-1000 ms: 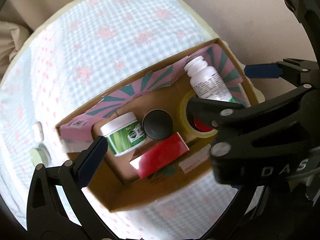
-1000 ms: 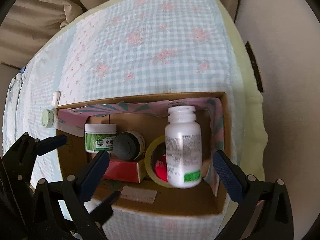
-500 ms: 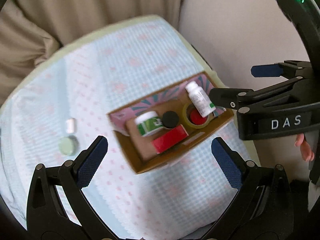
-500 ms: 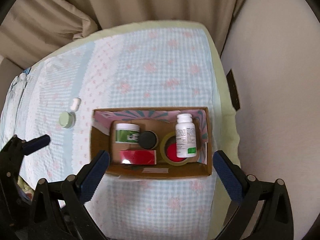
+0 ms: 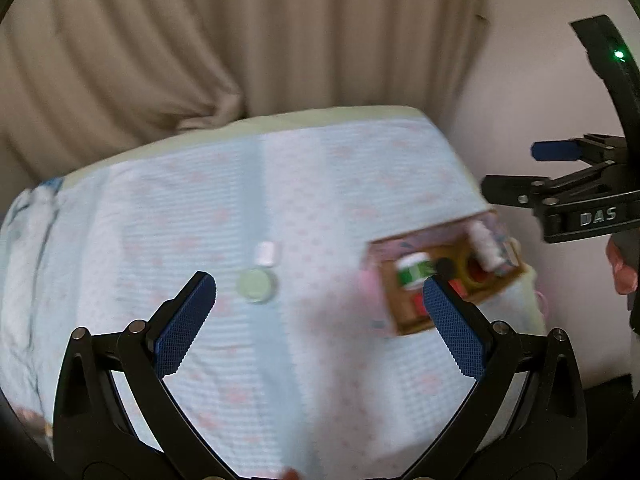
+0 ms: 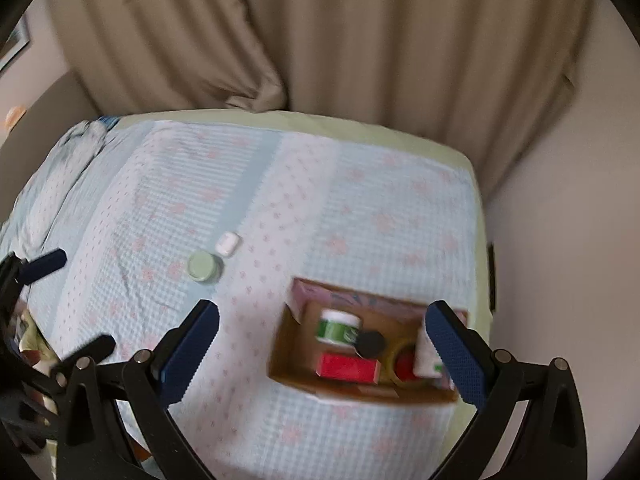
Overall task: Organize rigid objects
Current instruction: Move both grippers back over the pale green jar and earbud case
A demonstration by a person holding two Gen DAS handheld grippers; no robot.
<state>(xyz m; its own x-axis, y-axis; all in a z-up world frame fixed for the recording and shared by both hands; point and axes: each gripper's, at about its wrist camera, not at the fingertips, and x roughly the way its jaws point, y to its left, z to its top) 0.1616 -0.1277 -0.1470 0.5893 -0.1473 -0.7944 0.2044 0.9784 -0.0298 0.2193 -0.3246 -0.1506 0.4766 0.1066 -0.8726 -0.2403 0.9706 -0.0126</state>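
Both tongs released, empty, held above bed [image 6: 360, 208]. Box [image 6: 288, 364] filled, near bed's right edge. Green jar [image 5: 256, 286] and white case [image 5: 265, 254] loose on bed, at 12 o'clock from left tongs [image 5: 320, 320], 11 o'clock from right tongs [image 6: 324, 354]; left likely nearer.

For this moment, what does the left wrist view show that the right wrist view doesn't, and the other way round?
Only the left wrist view shows the right gripper from the side, with a green light on its frame and part of a hand beneath.

Only the right wrist view shows the dark socket plate on the wall and clutter beside the bed at the left edge.

Both show the open cardboard box holding containers, the round pale green tin and the small white case on the checked bedspread, and beige curtains.
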